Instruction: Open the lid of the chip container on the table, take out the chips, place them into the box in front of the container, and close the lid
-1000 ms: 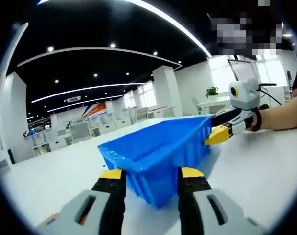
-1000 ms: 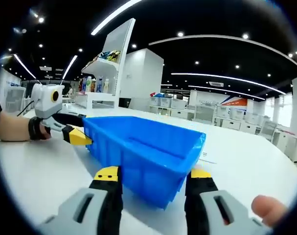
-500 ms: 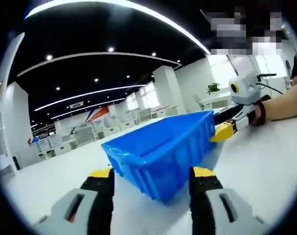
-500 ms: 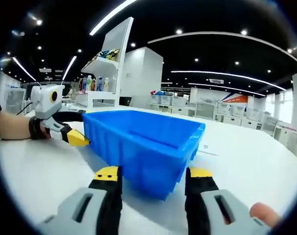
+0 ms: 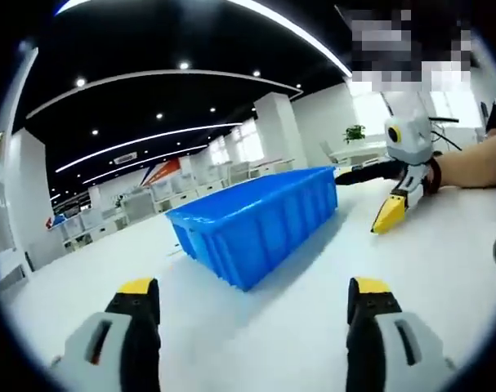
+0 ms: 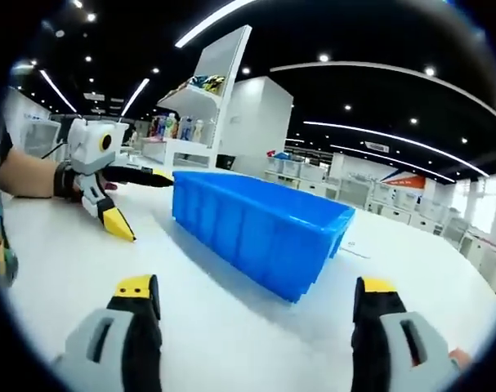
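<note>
So the blue box (image 5: 252, 222) is sitting on the white table (image 5: 411, 269), and in the left gripper view it's lying ahead of the left gripper (image 5: 252, 314), a bit off from the jaw tips, not touching them. That gripper's jaws are standing wide apart with nothing between them but bare tabletop. Over to the right of the box, the right gripper (image 5: 388, 214) is coming into frame with its yellow tips pointing down at the table, just beside the box's far corner, apart from it.

The right gripper view is showing the same thing from the other side: the box (image 6: 260, 229) is sitting ahead of the right gripper (image 6: 260, 314), whose jaws are also spread wide and holding nothing. The left gripper (image 6: 117, 226) is hanging to the left of the box, tips angled down toward the table. A white shelf unit (image 6: 190, 122) with bottles is standing behind.
</note>
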### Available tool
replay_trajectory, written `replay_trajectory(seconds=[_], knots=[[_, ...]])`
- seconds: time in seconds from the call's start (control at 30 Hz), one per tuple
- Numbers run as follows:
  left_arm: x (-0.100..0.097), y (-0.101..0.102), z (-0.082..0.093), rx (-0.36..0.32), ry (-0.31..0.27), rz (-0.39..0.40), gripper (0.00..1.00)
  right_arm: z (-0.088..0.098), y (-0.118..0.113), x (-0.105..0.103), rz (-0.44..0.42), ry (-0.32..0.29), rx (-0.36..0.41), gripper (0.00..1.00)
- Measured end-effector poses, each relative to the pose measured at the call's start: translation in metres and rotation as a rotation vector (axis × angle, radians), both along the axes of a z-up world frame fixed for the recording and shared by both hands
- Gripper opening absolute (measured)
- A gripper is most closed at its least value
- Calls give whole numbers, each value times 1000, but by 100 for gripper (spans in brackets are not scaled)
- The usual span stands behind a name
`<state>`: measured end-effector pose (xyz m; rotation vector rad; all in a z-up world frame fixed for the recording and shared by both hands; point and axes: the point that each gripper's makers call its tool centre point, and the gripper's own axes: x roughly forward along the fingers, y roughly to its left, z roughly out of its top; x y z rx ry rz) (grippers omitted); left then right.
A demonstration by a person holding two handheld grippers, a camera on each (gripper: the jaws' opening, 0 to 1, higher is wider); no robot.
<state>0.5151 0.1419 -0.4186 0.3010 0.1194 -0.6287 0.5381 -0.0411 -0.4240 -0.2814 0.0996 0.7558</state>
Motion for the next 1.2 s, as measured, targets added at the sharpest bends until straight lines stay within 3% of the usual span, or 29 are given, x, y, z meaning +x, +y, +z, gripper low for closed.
replay_trajectory(seconds=[0.07,0.23,0.3,0.53,0.6,0.67,0.87,0.93,1.03,1.2], knots=[[-15,9,1,33,6,1,95,3,-2,-21,70,5,27,97],[-54,18,17,41,25,-47,95,8,-27,-56,86,-4,-35,97],[-65,24,26,53,35,-91,95,23,-36,-80,126,-28,-57,97],[-139,22,66,117,52,-215,95,80,-53,-150,222,-145,-149,97],[-157,24,81,141,39,-229,95,95,-59,-171,232,-134,-171,97],[-175,28,100,182,-11,-241,95,111,-64,-192,245,-135,-187,97],[-230,35,151,188,-37,-257,95,165,-72,-249,291,-194,-188,97],[-242,35,165,176,-50,-271,95,183,-71,-269,316,-224,-191,97],[-257,36,186,153,-24,-268,95,207,-68,-292,337,-257,-198,97],[-271,35,197,166,-8,-270,95,224,-68,-317,389,-225,-170,97]])
